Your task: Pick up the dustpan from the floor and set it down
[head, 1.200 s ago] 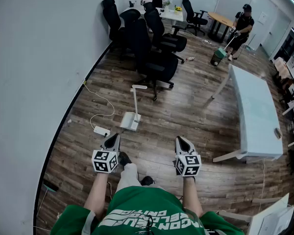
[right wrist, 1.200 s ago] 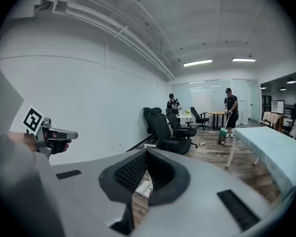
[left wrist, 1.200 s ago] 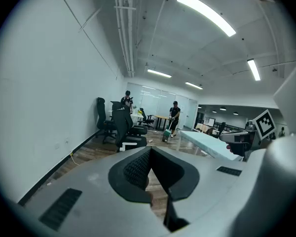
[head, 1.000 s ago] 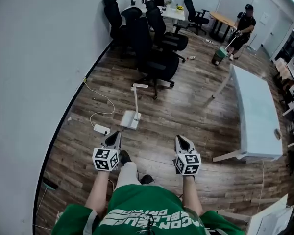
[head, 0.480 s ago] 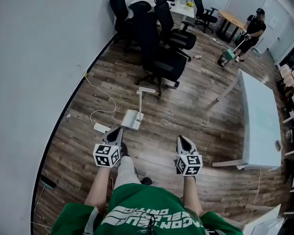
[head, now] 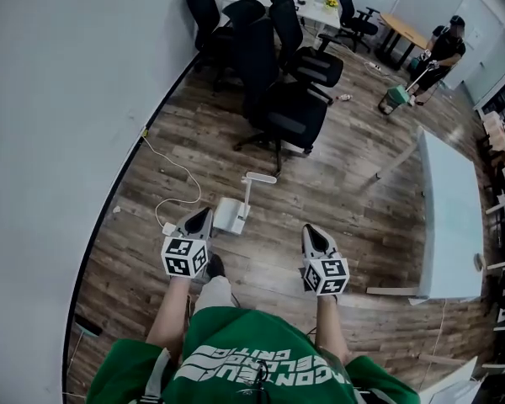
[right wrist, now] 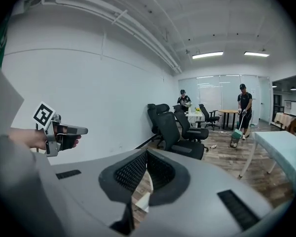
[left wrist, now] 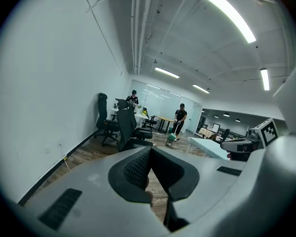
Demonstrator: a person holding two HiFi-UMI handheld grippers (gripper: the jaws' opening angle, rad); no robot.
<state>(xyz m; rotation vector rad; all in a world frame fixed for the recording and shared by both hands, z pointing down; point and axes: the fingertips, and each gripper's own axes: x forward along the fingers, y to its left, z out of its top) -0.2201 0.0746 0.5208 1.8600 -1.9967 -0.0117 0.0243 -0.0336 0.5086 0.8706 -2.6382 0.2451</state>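
A white dustpan (head: pixel 231 215) lies on the wood floor, its long handle (head: pixel 251 190) pointing away toward the chairs. My left gripper (head: pixel 199 218) is shut and empty; it hovers just left of the pan, close to it. My right gripper (head: pixel 312 235) is also shut and empty, well to the right of the pan. In the left gripper view the pads (left wrist: pixel 138 169) meet at the tip. Below the jaws in the right gripper view a bit of the white dustpan (right wrist: pixel 144 201) shows, and the left gripper (right wrist: pixel 64 131) appears at the left.
Black office chairs (head: pixel 278 99) stand beyond the dustpan. A pale table (head: pixel 454 209) fills the right side. A white power strip (head: pixel 167 228) with its cable lies by the wall on the left. A person (head: pixel 444 49) sweeps at the far right.
The person carrying the grippers has walked forward. The dustpan now lies right beside the left gripper's tip, and the chairs are nearer. Both grippers stay shut.
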